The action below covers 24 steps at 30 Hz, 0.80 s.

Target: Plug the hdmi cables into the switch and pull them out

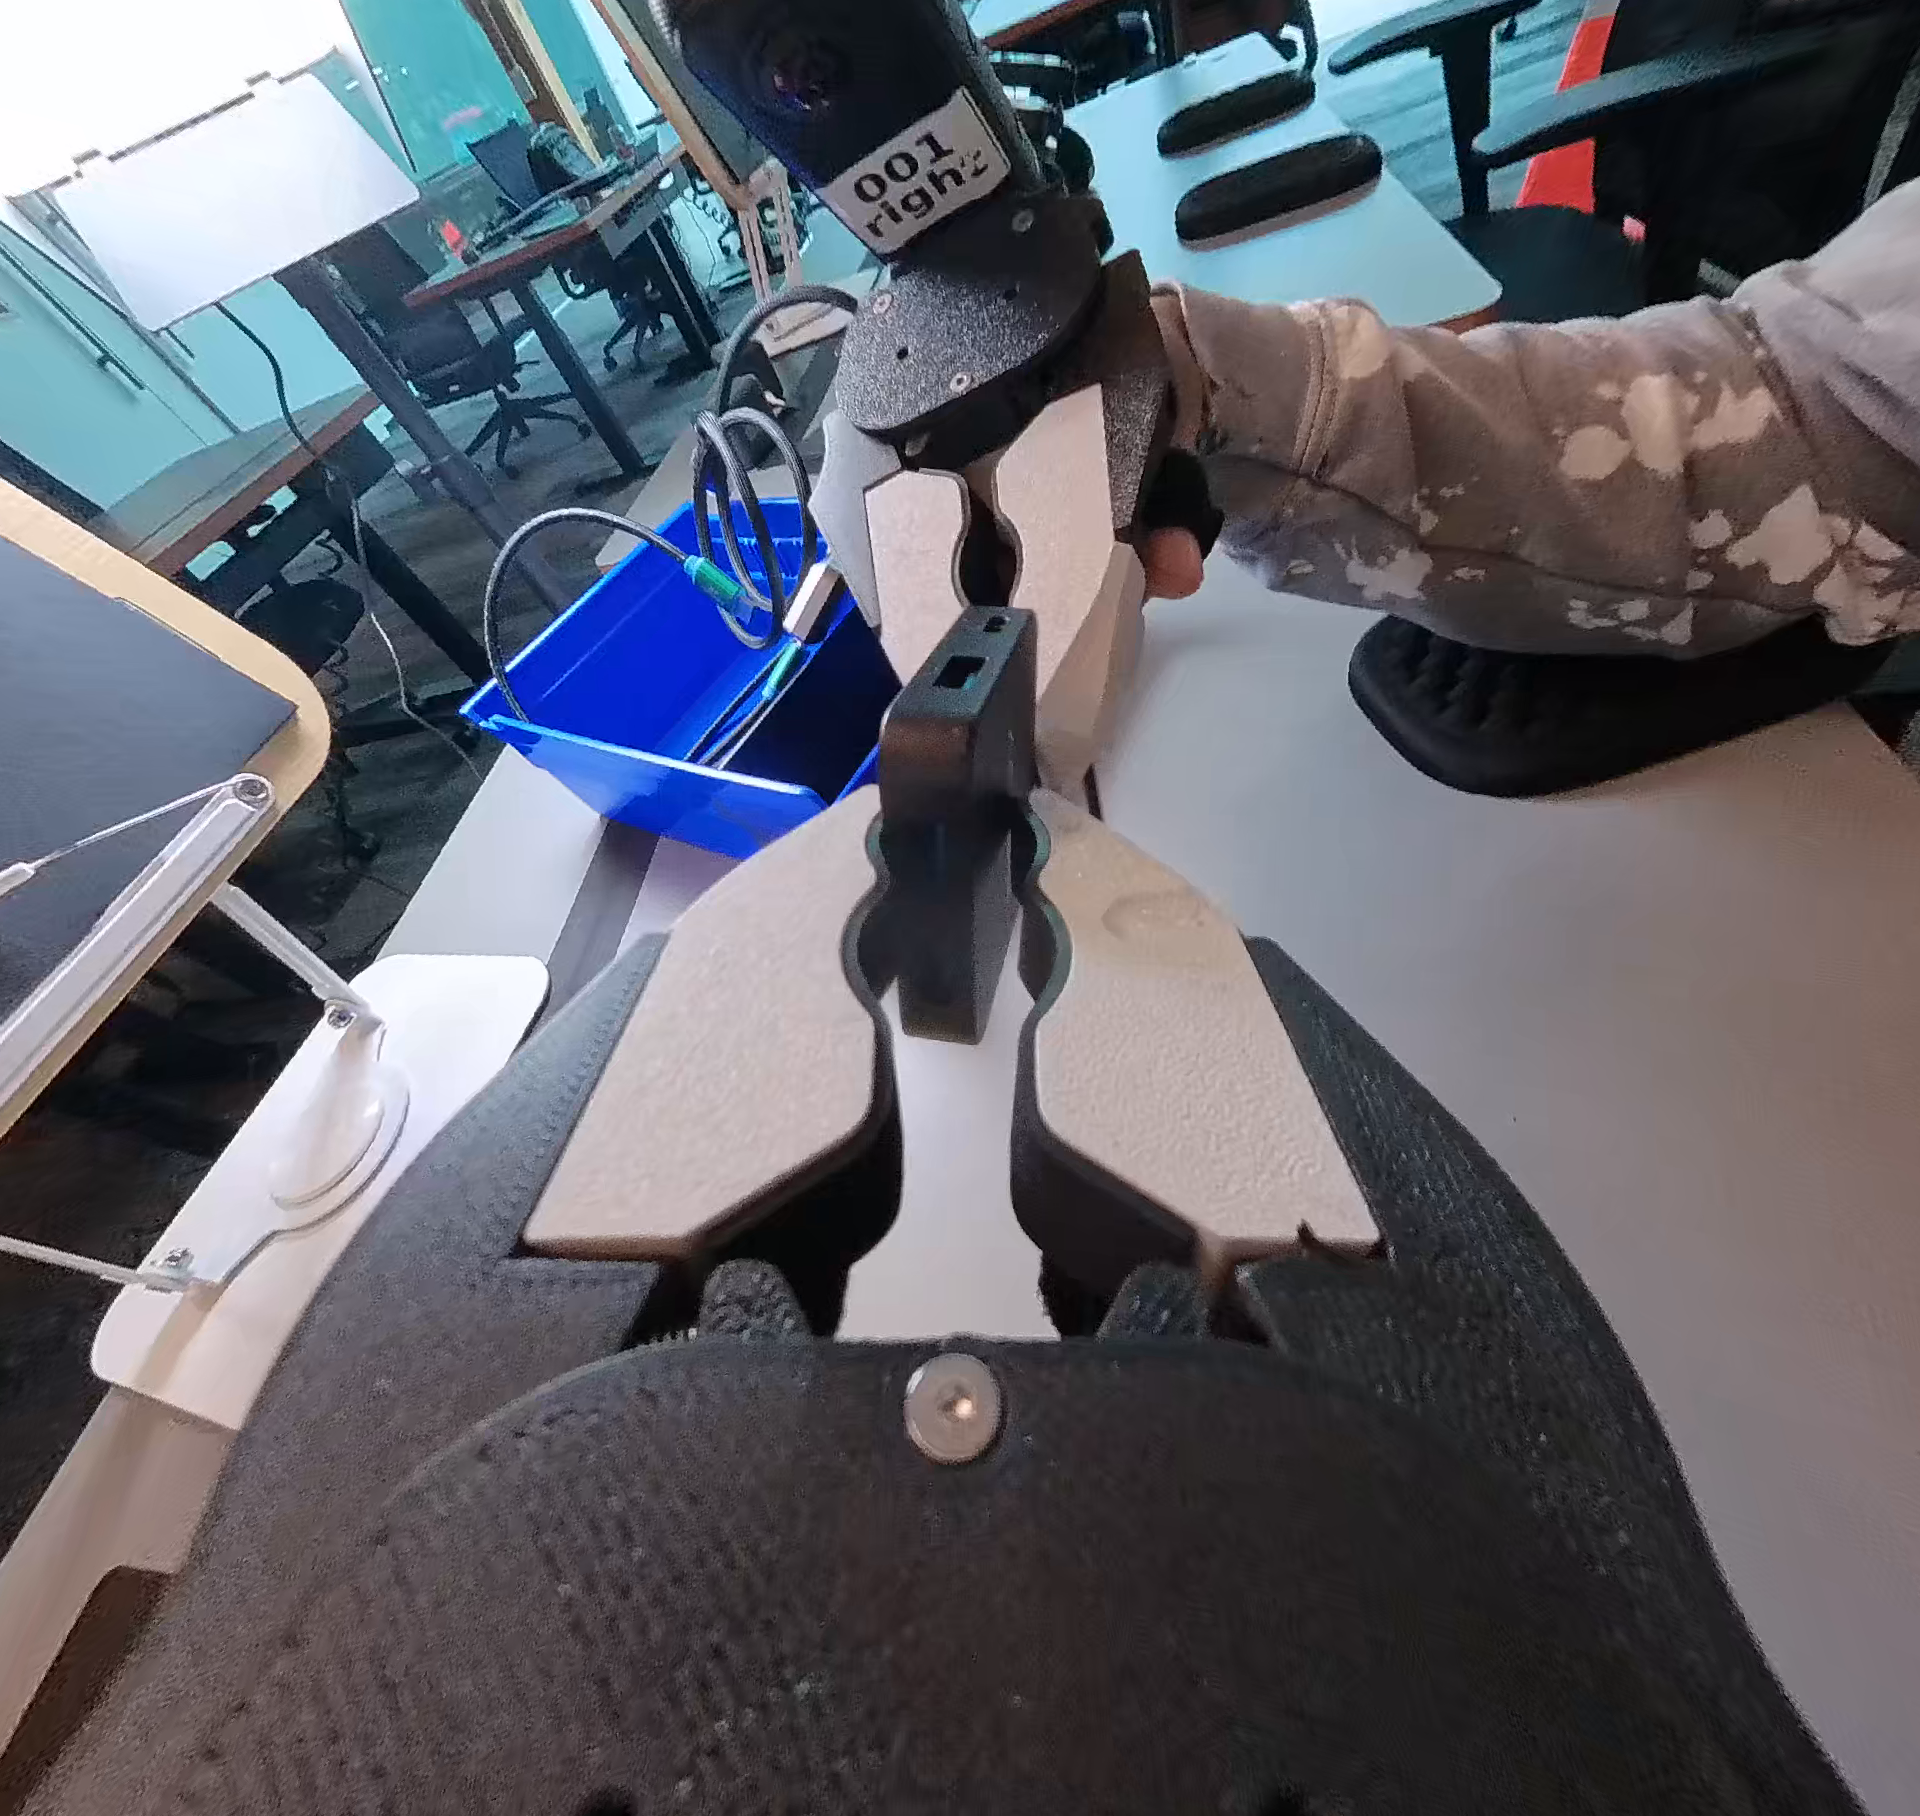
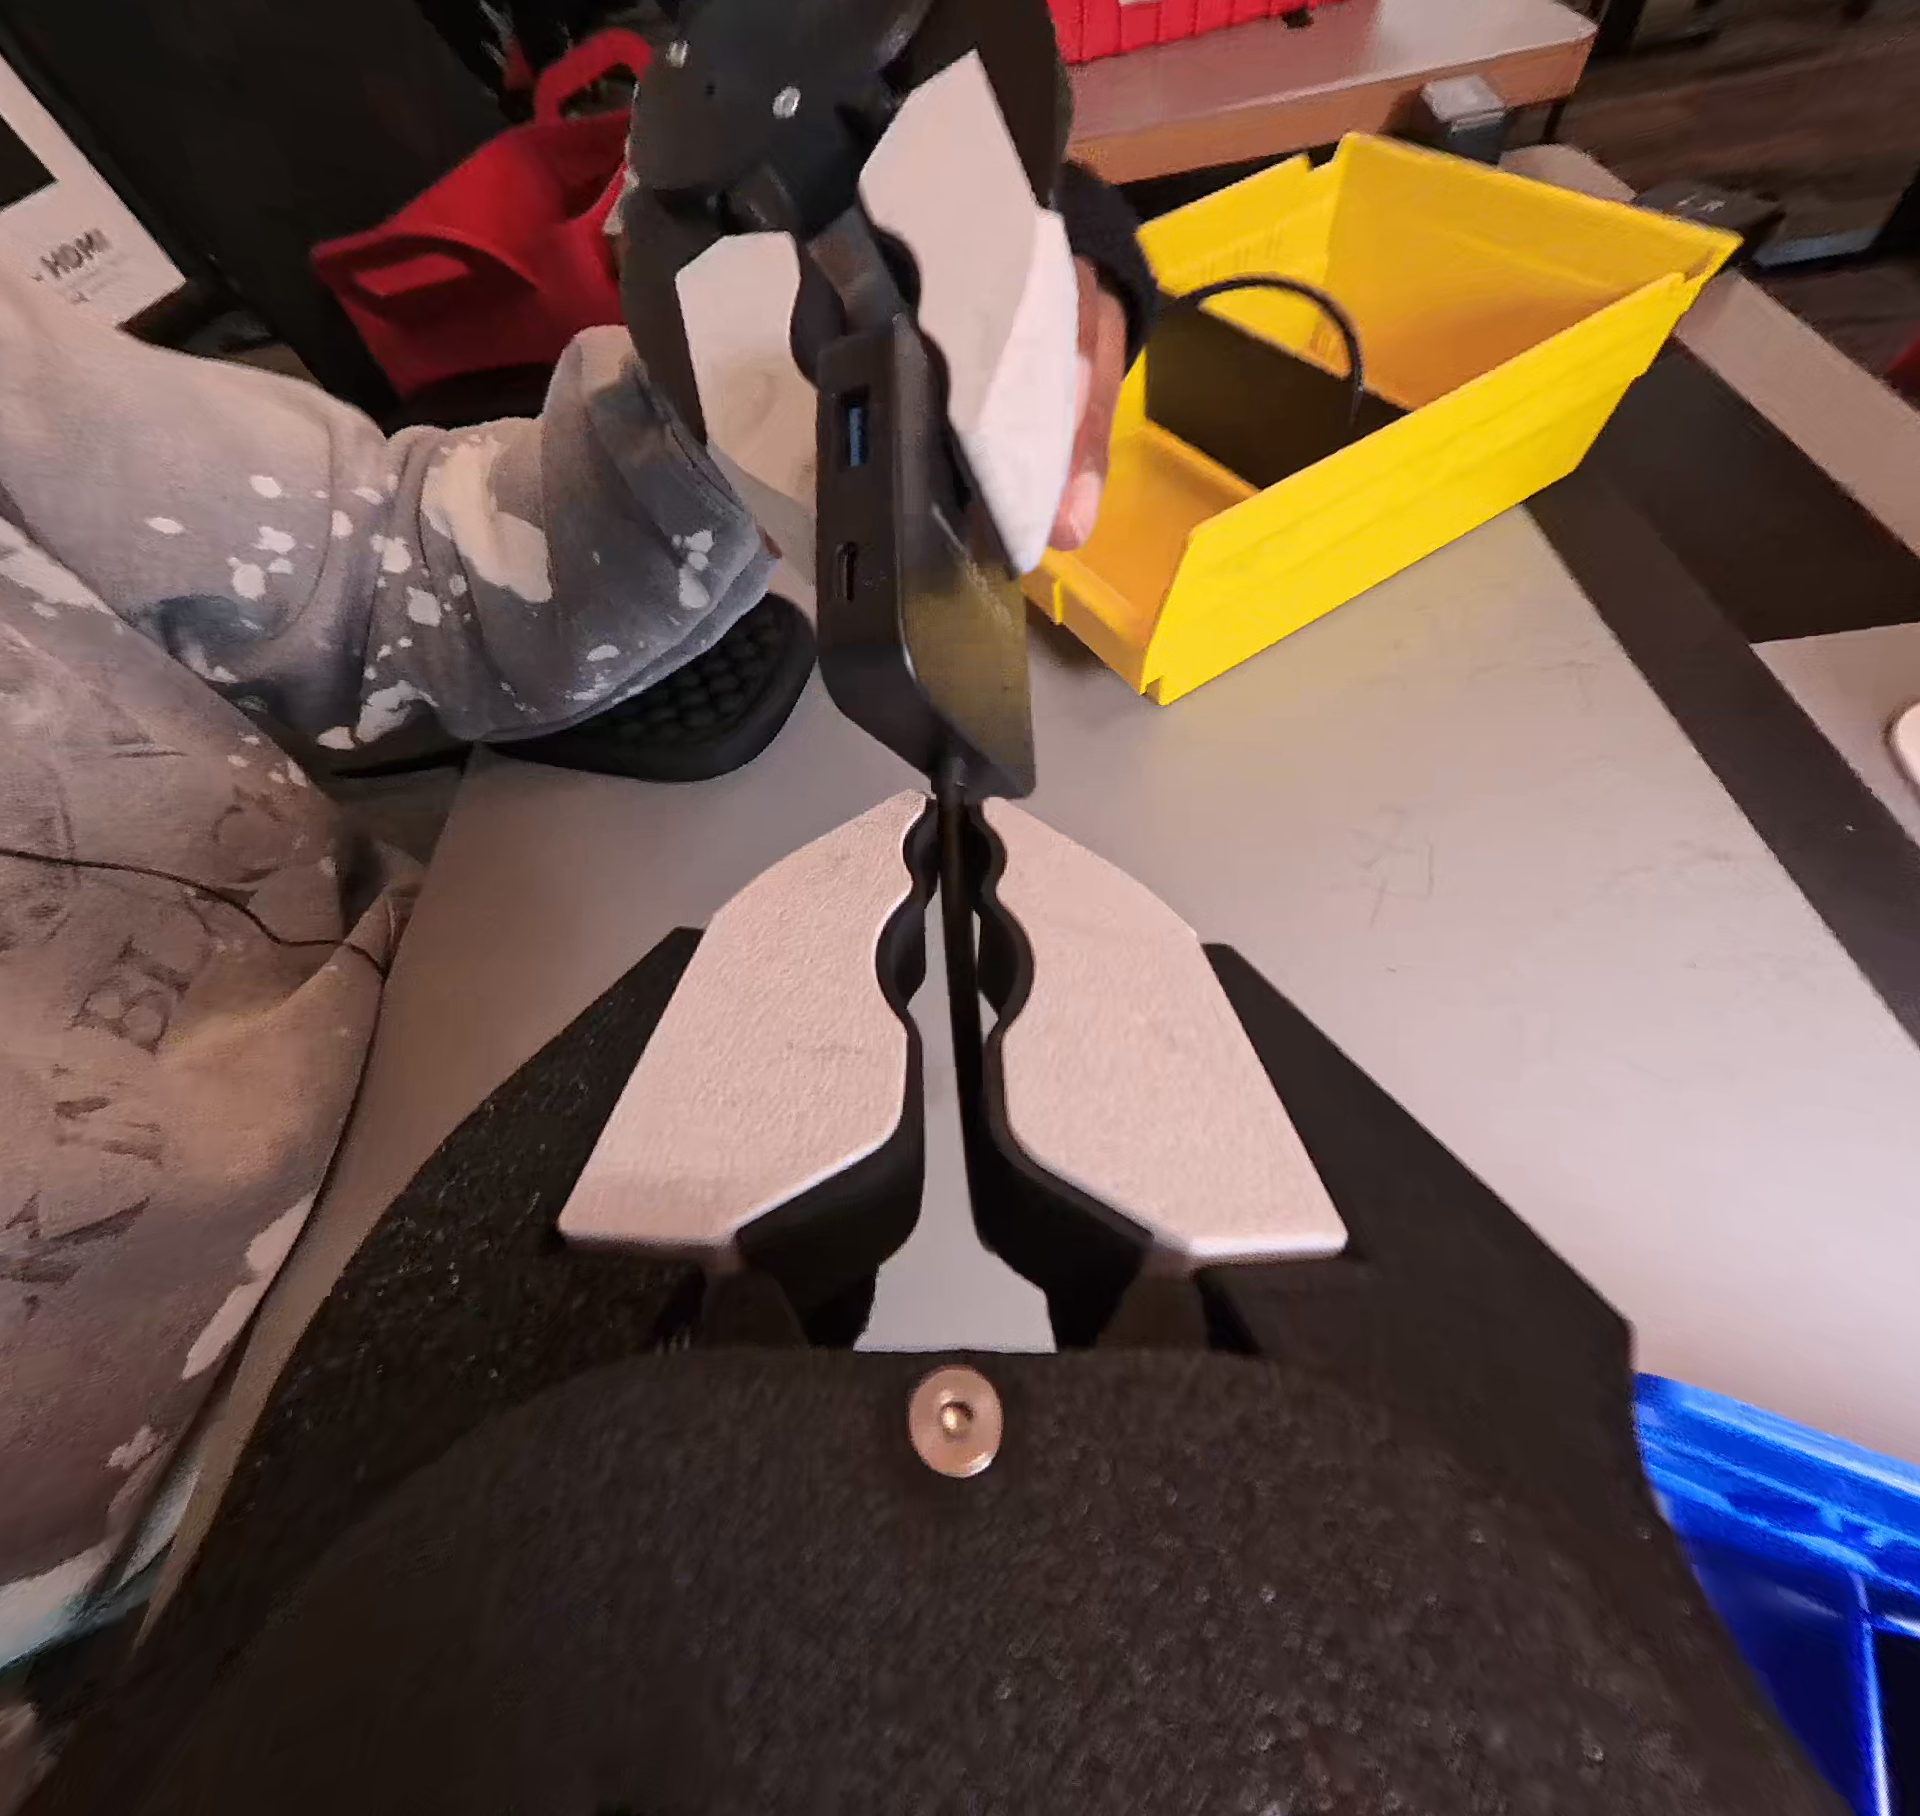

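Note:
The black switch [image 1: 956, 779] is a small flat box with ports along its edge. My left gripper [image 1: 951, 831] is shut on it and holds it on edge above the grey table [image 1: 1455, 1039]. In the right wrist view the switch [image 2: 914, 561] hangs between the left gripper's [image 2: 883, 478] fingers. A thin black cable [image 2: 961, 945] leaves the switch's near end. My right gripper [image 2: 956, 831] is shut on this cable. In the left wrist view the right gripper [image 1: 982, 582] sits right behind the switch. Braided HDMI cables [image 1: 738, 519] lie coiled in a blue bin [image 1: 644, 696].
A yellow bin [image 2: 1403, 436] holding a black cable [image 2: 1299, 312] stands on the table beyond the switch. A black wrist rest [image 1: 1621, 717] lies under the person's sleeve [image 1: 1507, 478]. A screen on a stand [image 1: 125, 790] is at the left. Red bags [image 2: 488, 239] sit behind.

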Each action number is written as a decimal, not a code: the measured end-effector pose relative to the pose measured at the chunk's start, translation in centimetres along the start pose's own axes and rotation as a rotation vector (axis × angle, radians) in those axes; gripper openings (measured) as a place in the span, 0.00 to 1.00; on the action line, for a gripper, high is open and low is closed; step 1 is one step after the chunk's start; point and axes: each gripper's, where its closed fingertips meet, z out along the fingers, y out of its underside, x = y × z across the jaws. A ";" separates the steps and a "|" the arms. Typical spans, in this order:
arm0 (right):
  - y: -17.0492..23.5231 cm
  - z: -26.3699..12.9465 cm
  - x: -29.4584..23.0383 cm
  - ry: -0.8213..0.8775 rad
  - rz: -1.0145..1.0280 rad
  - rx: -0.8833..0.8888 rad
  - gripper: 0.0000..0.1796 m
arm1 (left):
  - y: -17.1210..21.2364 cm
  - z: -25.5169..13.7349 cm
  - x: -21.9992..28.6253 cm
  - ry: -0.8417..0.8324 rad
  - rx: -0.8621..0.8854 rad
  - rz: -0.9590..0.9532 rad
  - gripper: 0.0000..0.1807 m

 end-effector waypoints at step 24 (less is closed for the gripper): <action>-8.5 -0.2 3.0 0.282 0.064 0.599 0.25 | -5.7 -6.0 -6.6 -0.016 0.903 -0.652 0.08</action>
